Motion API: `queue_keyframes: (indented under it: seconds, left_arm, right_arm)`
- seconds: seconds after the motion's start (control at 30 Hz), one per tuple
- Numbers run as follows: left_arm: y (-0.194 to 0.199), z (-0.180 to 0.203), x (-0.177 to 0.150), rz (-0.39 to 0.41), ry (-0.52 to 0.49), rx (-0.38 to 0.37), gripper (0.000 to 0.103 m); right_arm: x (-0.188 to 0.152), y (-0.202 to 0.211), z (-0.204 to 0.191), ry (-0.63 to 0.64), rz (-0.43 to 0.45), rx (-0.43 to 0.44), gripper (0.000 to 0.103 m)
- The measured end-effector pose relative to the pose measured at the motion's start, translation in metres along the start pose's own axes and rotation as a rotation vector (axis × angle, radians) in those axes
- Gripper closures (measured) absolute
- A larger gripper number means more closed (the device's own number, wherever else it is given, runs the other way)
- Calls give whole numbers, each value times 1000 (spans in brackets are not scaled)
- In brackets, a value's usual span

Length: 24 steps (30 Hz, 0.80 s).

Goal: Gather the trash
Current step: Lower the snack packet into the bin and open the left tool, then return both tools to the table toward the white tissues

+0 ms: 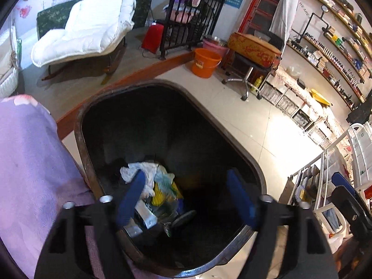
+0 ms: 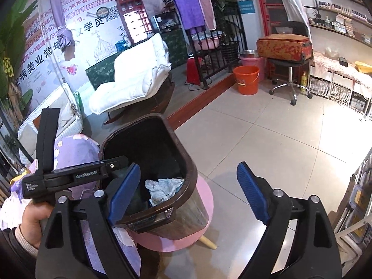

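Crumpled white paper trash [image 1: 141,172] lies binned beneath the left hand-held gripper [image 1: 186,200], jaws apart, empty; fetching more seems next.

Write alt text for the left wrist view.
The left gripper hangs with its blue jaws open over a dark trash bin holding crumpled white paper and a yellow wrapper. A purple cloth lies to the left; an orange bucket stands on the tiled floor beyond.
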State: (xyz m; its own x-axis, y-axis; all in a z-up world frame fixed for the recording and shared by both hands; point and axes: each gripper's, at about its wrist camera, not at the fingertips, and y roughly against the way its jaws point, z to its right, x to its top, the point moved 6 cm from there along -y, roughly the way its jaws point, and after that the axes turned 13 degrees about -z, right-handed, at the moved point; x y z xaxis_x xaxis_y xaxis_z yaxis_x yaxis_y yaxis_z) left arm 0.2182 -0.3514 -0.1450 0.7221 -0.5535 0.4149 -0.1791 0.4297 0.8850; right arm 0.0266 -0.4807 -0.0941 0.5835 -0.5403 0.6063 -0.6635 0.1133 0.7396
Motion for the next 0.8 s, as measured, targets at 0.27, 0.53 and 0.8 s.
queue_keyframes:
  seconds: [0.27,0.53,0.8]
  left_arm:
    - [10,-2,-1,27,5,-6,21]
    - [46,-9,-25,99,10,52,19]
    - [84,-38,-65,162,58,160,15]
  right_arm:
    - [2,2,-1,-1,13,7,15]
    - [0,-1,-21,39,-9,41,14]
    - [-6,-13,-62,116,-61,113,14]
